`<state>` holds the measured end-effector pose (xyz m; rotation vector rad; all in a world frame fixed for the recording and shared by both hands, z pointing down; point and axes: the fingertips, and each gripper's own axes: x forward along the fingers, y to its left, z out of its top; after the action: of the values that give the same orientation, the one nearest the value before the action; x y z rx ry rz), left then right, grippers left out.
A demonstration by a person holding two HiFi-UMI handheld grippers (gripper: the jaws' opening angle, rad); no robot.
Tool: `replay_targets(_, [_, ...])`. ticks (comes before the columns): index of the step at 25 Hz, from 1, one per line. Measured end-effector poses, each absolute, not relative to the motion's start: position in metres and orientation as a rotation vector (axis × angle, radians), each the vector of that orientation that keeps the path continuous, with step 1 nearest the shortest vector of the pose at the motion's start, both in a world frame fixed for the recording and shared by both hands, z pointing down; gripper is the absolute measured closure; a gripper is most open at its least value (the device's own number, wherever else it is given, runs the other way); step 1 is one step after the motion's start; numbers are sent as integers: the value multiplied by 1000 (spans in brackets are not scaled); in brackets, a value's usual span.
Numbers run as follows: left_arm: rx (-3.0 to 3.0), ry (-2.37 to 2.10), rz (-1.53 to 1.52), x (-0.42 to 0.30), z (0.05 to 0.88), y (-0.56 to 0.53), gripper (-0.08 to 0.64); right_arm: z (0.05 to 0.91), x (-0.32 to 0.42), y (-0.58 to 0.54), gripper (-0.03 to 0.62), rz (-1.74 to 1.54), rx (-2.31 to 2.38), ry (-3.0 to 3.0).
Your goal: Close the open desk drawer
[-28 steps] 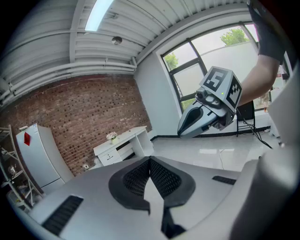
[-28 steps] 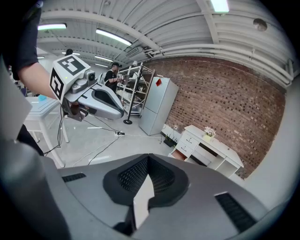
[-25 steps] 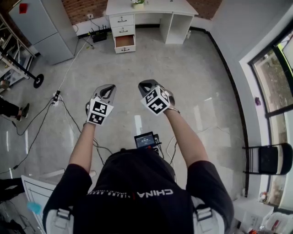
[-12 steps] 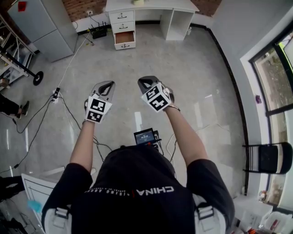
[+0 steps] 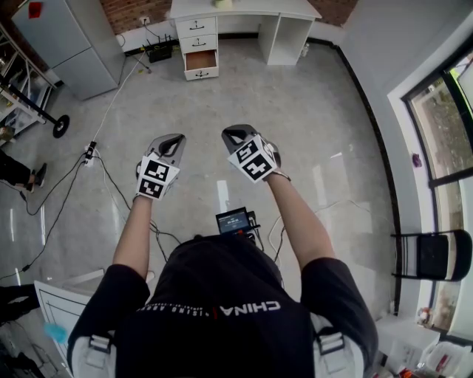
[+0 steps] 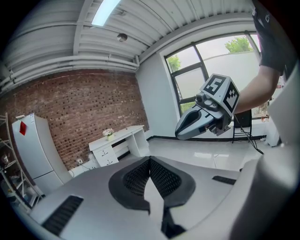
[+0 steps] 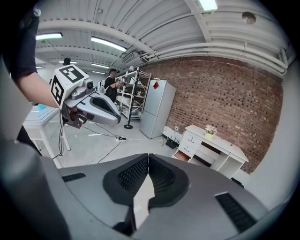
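The left gripper (image 5: 171, 140) and right gripper (image 5: 231, 133) hover side by side, jaws pressed together, holding nothing. Far across the floor, the open drawer (image 5: 201, 64) is lowest in the white desk's (image 5: 251, 9) left stack.

**Loft-style test lab**

Bare brick wall (image 7: 220, 89) under a ribbed ceiling (image 6: 56, 47) with strip lights (image 6: 105, 10); polished grey floor (image 5: 295, 148) crossed by loose cables (image 5: 116, 103) running to a power strip (image 5: 90, 153); a white desk (image 5: 244, 9) with drawers against the brick, a grey cabinet (image 5: 70, 40) near it; a wheeled metal rack (image 7: 132, 93); tall windows (image 5: 440, 125) and a folding chair (image 5: 436, 256) along one wall
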<state>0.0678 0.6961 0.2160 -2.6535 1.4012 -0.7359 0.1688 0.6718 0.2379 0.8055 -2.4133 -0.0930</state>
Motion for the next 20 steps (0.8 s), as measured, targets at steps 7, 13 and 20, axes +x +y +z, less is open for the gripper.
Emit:
replay_targets(7, [-2658,1390,-769,68,223,695,548,233,167,670,578,-72,802,-2430])
replay_targets(13, [-2662,1385,-773,75,224,692,548,232,171,669,578,-62,796,-2454])
replay_targets(20, [-2654,1368,-776,98,231,679,548,237,188,669,578,-32,723,-2493])
